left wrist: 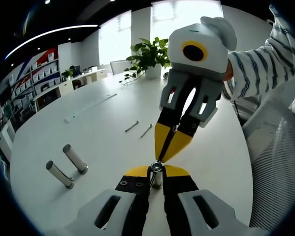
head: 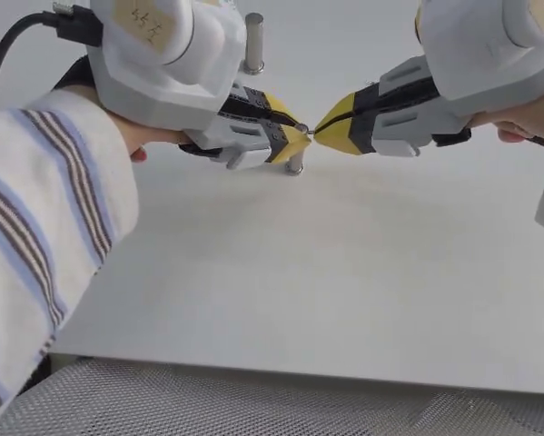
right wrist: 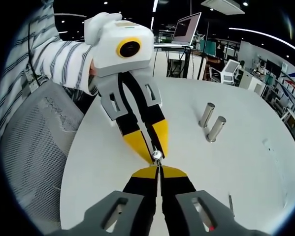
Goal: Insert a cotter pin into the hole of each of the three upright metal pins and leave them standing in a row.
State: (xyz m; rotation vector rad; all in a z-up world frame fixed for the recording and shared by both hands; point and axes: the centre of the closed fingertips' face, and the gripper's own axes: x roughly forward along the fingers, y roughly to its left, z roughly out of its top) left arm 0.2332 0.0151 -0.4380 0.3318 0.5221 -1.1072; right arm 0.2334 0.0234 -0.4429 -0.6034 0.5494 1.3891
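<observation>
Striped sleeve, left hand-held gripper tight on upright metal pin, right hand-held gripper closed at its top.

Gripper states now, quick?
Left gripper: jaws shut on upright metal pin.
Right gripper: jaws shut at that pin's top; contents cannot be told.
</observation>
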